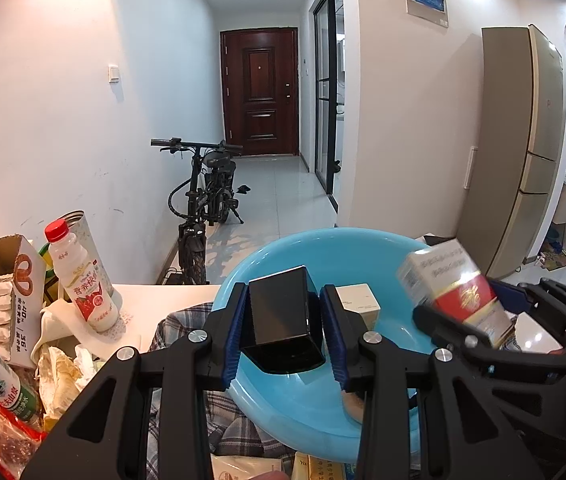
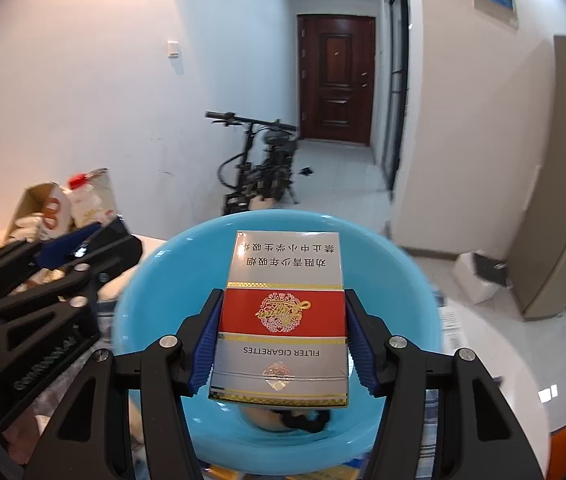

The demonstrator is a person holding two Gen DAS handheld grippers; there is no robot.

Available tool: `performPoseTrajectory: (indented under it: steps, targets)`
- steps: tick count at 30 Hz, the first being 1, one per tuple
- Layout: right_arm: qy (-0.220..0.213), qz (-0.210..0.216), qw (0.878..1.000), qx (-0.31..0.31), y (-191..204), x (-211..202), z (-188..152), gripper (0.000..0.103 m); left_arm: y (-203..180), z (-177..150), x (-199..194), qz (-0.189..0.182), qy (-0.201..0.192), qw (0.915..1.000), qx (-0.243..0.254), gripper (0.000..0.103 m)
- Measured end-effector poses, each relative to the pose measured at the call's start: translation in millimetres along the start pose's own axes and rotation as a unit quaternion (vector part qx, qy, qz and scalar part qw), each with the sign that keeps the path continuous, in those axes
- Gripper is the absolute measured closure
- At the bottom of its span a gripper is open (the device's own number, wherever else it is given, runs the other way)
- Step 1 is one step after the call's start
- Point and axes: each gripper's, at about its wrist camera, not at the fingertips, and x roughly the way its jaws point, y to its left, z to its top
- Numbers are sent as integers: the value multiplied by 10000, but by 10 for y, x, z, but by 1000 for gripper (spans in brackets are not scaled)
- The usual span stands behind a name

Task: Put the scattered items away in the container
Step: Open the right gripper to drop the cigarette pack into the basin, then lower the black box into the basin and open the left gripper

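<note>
A light blue basin (image 1: 315, 396) sits on a checked cloth on the table; it also fills the middle of the right wrist view (image 2: 155, 280). My left gripper (image 1: 283, 336) is shut on a black box (image 1: 283, 316) and holds it over the basin. My right gripper (image 2: 281, 340) is shut on a red, silver and gold cigarette carton (image 2: 283, 316) and holds it above the basin; the carton shows blurred in the left wrist view (image 1: 455, 288). A white box (image 1: 357, 300) lies inside the basin. Dark items lie at the basin's bottom (image 2: 299, 418).
At the left stand a red-capped milk bottle (image 1: 83, 280), a cardboard box of snack packs (image 1: 3, 296), a green-label bottle (image 1: 3, 392) and crumpled wrappers. Packets (image 1: 243, 468) lie at the table's front edge. A bicycle (image 1: 207, 196) and a fridge (image 1: 523, 152) stand beyond.
</note>
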Motion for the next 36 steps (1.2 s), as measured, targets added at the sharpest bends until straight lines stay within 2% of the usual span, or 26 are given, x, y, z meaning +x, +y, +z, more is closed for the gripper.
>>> performPoseTrajectory:
  steps: [3,4,8,13,27,36]
  targets:
    - [-91,-185,9997,144,-72,-13,3,2,44,11,-3,-31,14,10000,-62,68]
    - [-103,-203,9996,167,-95,-19,5,1,56,12,-1,-50,24,9999,-85,68]
    - [-124,-316,9993,137,-125,-37,12,1,33,7,-15,75,-36,10000,-5,68]
    - [-57,-660,9978,5,-93,22,13,1,22,4,0,7,-3,10000,12,68]
    - [-1,-674,9977,6,-126,24,1,1,-1,1,2,18,9,10000,32,68]
    - [47,-932,9956,-42,-152,14,-1,1,-23,-8,6,-13,15,10000,77,68]
